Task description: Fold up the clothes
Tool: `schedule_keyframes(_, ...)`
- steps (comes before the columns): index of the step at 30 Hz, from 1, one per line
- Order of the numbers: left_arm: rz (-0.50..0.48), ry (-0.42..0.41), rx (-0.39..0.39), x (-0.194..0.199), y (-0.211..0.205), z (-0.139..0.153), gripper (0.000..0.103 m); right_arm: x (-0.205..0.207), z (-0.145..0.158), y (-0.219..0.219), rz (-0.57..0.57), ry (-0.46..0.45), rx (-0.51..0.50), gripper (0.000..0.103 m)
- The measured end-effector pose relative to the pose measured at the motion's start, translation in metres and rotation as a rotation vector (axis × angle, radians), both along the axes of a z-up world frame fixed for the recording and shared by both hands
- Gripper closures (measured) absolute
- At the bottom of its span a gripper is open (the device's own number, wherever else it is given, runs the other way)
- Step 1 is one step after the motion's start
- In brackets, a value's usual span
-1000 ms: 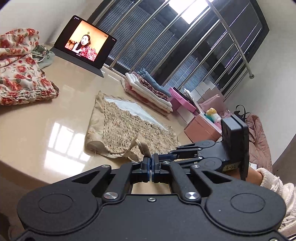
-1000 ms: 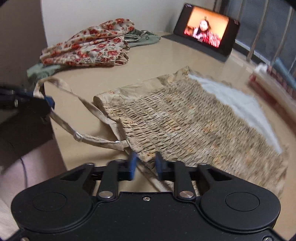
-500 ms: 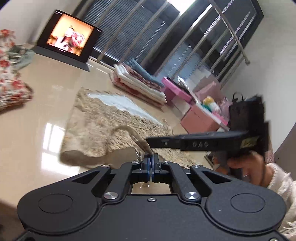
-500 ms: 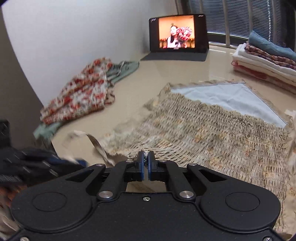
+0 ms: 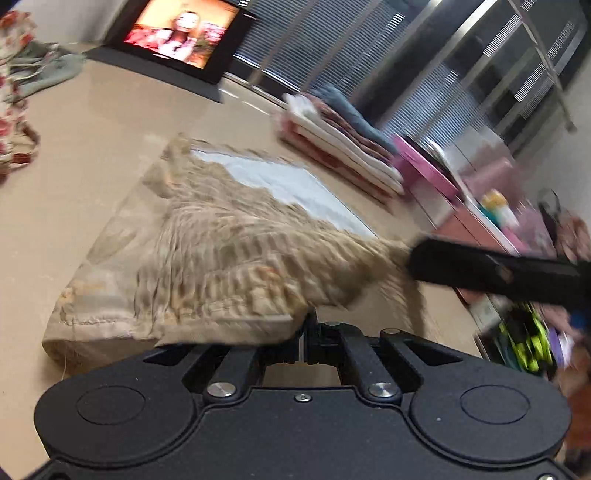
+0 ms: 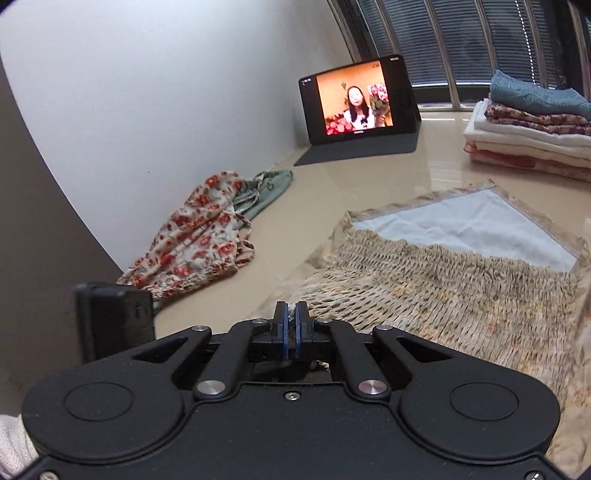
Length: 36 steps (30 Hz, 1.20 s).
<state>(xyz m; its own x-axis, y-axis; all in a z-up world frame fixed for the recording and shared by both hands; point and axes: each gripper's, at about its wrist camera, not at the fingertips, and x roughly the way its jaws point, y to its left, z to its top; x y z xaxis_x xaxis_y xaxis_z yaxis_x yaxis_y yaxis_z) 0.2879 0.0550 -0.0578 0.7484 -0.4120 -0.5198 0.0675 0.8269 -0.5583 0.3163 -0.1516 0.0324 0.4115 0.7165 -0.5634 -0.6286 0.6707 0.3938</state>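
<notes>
Now, in the left wrist view, our left gripper (image 5: 303,334) is clenched on the near hem of the beige smocked top (image 5: 221,251), and that edge has risen off the table (image 5: 85,122) and bunched over the fingers. A second ago the same gripper pinched only a thin strap, with the top lying flat farther off; half a second ago the strap was drawn in over the cloth. The right gripper (image 5: 413,254) crosses the frame from the right, its tip at the top's right corner, where earlier it sat low beside our own fingers. The folded stack (image 5: 340,147) lies beyond the top, and the tablet (image 5: 177,33) stands at the far edge.

In the right wrist view, our right gripper (image 6: 291,332) is also clenched, with a sliver of beige cloth caught between the blue pads (image 6: 282,332). A second ago its jaws stood apart above the strap; half a second ago they had closed. The top spreads ahead and to the right, white lining up at its far end. The floral garment (image 6: 199,236) waits by the wall.

We judge that both straps are now tucked in and both near corners gripped, so the lengthwise fold away from us can begin.
</notes>
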Motion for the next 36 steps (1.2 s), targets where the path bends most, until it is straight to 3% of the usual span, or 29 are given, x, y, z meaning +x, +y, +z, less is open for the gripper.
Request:
schedule_keyframes(4, 0.028, 0.010, -0.038, 0.004, 0.003, -0.002, 0.099, 0.001, -0.002, -0.001, 0.006, -0.003, -0.001, 0.100)
schedule_keyframes(5, 0.021, 0.017, -0.043, 0.004, 0.002, -0.002, 0.094, 0.001, -0.003, -0.001, 0.005, -0.003, -0.005, 0.100)
schedule_keyframes(8, -0.021, 0.017, -0.062, -0.007, 0.004, 0.001, 0.052, 0.003, -0.008, -0.001, 0.003, 0.007, -0.012, 0.100)
schedule_keyframes(9, -0.035, 0.013, -0.079, -0.013, 0.006, 0.002, 0.043, 0.003, -0.010, -0.001, 0.002, 0.013, -0.012, 0.100)
schedule_keyframes(12, -0.075, 0.014, -0.088, -0.031, 0.011, 0.007, 0.042, 0.004, -0.014, -0.001, -0.001, 0.022, -0.017, 0.100)
schedule_keyframes(18, -0.128, 0.051, -0.100, -0.058, 0.028, 0.009, 0.042, 0.002, -0.016, -0.002, -0.001, 0.024, -0.020, 0.100)
schedule_keyframes(25, -0.049, 0.083, -0.148, -0.066, 0.049, 0.003, 0.046, 0.003, -0.018, 0.000, -0.003, 0.030, -0.022, 0.100)
schedule_keyframes(26, -0.039, 0.086, -0.148, -0.066, 0.050, 0.003, 0.058, 0.003, -0.018, 0.000, -0.002, 0.031, -0.022, 0.100)
schedule_keyframes(27, -0.045, 0.086, -0.147, -0.064, 0.050, 0.002, 0.079, 0.003, -0.018, 0.000, -0.002, 0.031, -0.023, 0.100)
schedule_keyframes(29, -0.059, 0.088, -0.135, -0.059, 0.049, 0.001, 0.096, 0.003, -0.018, 0.000, -0.001, 0.029, -0.026, 0.100)
schedule_keyframes(31, -0.077, 0.069, -0.111, -0.053, 0.045, 0.002, 0.100, 0.002, -0.016, -0.001, -0.001, 0.026, -0.025, 0.100)
schedule_keyframes(36, -0.099, -0.002, -0.030, -0.029, 0.023, 0.006, 0.100, 0.001, -0.012, -0.003, 0.000, 0.015, -0.006, 0.100)
